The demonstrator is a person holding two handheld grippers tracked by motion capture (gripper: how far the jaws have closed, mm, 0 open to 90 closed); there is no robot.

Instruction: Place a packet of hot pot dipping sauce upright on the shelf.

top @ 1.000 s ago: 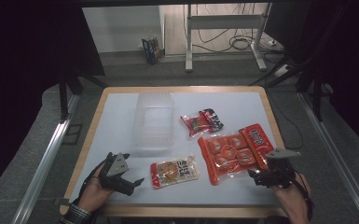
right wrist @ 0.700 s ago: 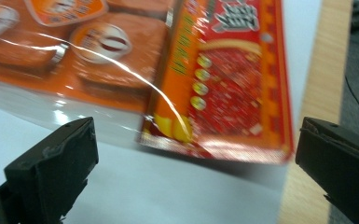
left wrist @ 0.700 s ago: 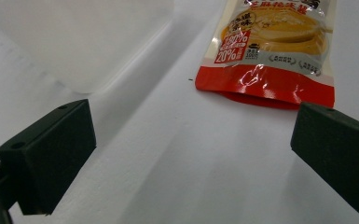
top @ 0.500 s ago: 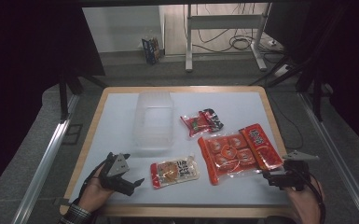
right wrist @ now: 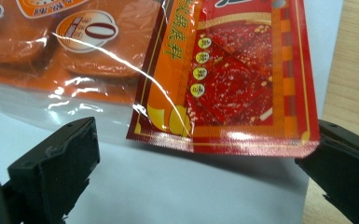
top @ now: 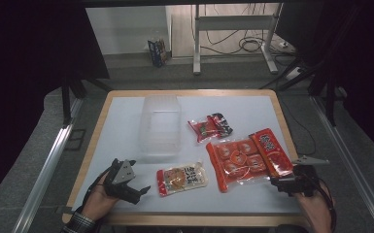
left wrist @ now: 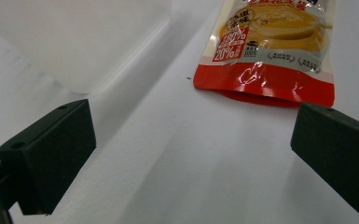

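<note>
My right gripper (top: 276,182) (right wrist: 200,147) is open at the front right of the table; its jaws have just been opening. The near edge of a flat red packet (top: 270,151) (right wrist: 242,79) lies between the jaw tips, and the pads stand clear of it. Left of that packet lies a large orange pack of round snacks (top: 234,162) (right wrist: 70,51). My left gripper (top: 138,193) (left wrist: 193,126) rests open at the front left with only bare table between its jaws. Ahead of it lies a white and red pouch (top: 182,178) (left wrist: 270,51).
A clear plastic container (top: 160,124) (left wrist: 74,37) stands on the white table (top: 121,126) behind the left gripper. A small red and black snack packet (top: 209,127) lies mid-table. The wooden rim (top: 286,131) (right wrist: 354,70) runs just right of the red packet.
My right hand has drawn back to the right from the orange pack's front corner toward the table's right rim. The left hand and the packets have stayed put.
</note>
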